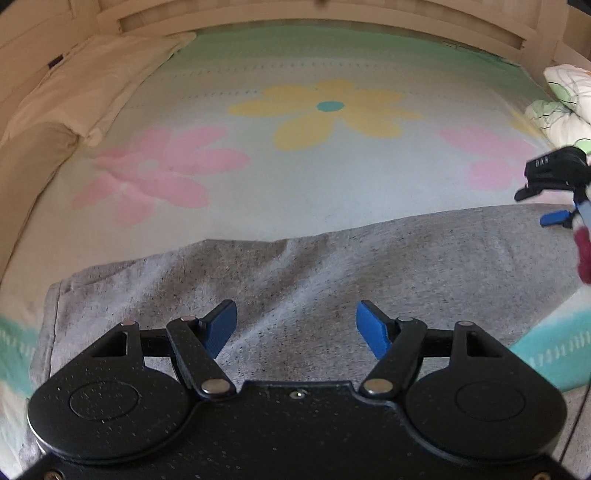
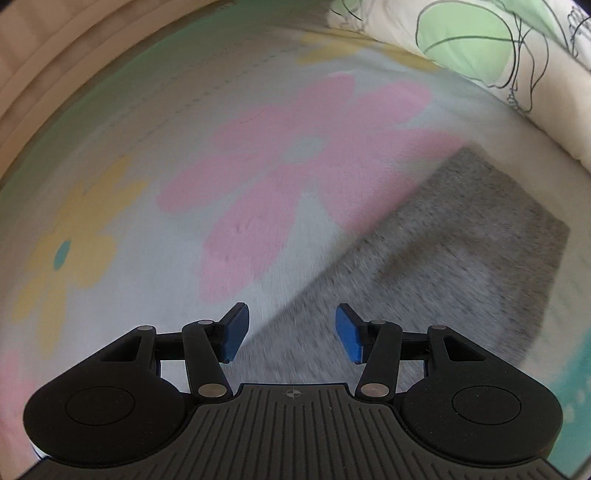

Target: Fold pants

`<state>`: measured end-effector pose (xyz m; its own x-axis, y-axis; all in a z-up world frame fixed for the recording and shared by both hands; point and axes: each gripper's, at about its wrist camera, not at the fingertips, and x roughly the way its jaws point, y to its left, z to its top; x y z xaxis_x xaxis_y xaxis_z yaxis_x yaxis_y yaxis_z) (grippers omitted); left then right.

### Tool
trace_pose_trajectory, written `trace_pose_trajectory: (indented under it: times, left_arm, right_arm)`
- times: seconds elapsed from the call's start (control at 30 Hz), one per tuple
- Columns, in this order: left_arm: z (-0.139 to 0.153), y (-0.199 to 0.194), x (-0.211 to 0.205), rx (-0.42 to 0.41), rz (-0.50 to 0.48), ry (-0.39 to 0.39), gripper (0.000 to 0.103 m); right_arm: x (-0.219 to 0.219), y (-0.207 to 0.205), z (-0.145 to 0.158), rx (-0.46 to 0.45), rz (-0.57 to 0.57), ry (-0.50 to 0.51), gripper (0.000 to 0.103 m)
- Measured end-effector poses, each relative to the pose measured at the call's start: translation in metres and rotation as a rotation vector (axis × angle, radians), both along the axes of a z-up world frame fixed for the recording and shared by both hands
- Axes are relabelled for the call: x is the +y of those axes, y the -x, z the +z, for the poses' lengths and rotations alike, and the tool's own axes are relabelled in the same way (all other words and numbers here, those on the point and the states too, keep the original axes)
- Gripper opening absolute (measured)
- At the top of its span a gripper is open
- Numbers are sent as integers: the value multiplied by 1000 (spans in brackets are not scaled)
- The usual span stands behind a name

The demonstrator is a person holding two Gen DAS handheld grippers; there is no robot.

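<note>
Grey pants (image 1: 332,266) lie flat across a flower-print bed sheet (image 1: 295,166). My left gripper (image 1: 295,325) hovers over the pants near their left end, jaws open and nothing between the blue pads. The right gripper (image 1: 554,206) shows at the far right edge of the left wrist view, above the pants' other end. In the right wrist view the pants (image 2: 461,240) run diagonally to a squared end at the right, blurred by motion. My right gripper (image 2: 291,332) is open over the pants' long edge, with nothing between its pads.
A cream pillow (image 1: 85,85) lies at the bed's left side by the wooden headboard (image 1: 314,18). A white quilt with green leaf print (image 2: 498,55) is bunched at the right side. A dark red sleeve (image 1: 583,254) shows at the right edge.
</note>
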<state>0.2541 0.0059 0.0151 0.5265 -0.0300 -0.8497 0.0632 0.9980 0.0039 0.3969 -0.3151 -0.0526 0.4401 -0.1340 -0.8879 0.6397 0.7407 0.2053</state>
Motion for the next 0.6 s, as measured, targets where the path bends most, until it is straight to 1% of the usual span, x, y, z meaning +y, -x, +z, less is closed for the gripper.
trace_pose_trajectory:
  times: [0.1, 0.17, 0.23, 0.27, 0.3, 0.33, 0.37, 0.5, 0.6]
  left_arm:
    - [-7, -3, 4, 24, 11, -6, 73]
    - [-10, -5, 7, 38, 18, -4, 73]
    - [-11, -6, 8, 44, 23, 0, 73]
    - [-11, -7, 8, 44, 24, 3, 73]
    - [-10, -7, 9, 33, 23, 4, 73]
    - [-9, -7, 10, 27, 25, 4, 73]
    - [-8, -7, 10, 23, 29, 3, 73]
    - [-6, -8, 14, 12, 45, 12, 73]
    - [-4, -9, 17, 1, 62, 14, 73]
  right_arm:
    - [1, -10, -15, 40, -44, 13, 51]
    - [8, -13, -17, 51, -32, 75, 50]
    - [16, -15, -17, 90, 1, 135, 36]
    - [18, -14, -16, 99, 20, 160, 23]
    - [18, -11, -16, 86, 50, 157, 13]
    - [16, -5, -15, 69, 77, 134, 9]
    - [12, 2, -13, 54, 93, 103, 4]
    - [-3, 41, -4, 30, 125, 44, 4]
    - [-5, 71, 1, 29, 150, 29, 3]
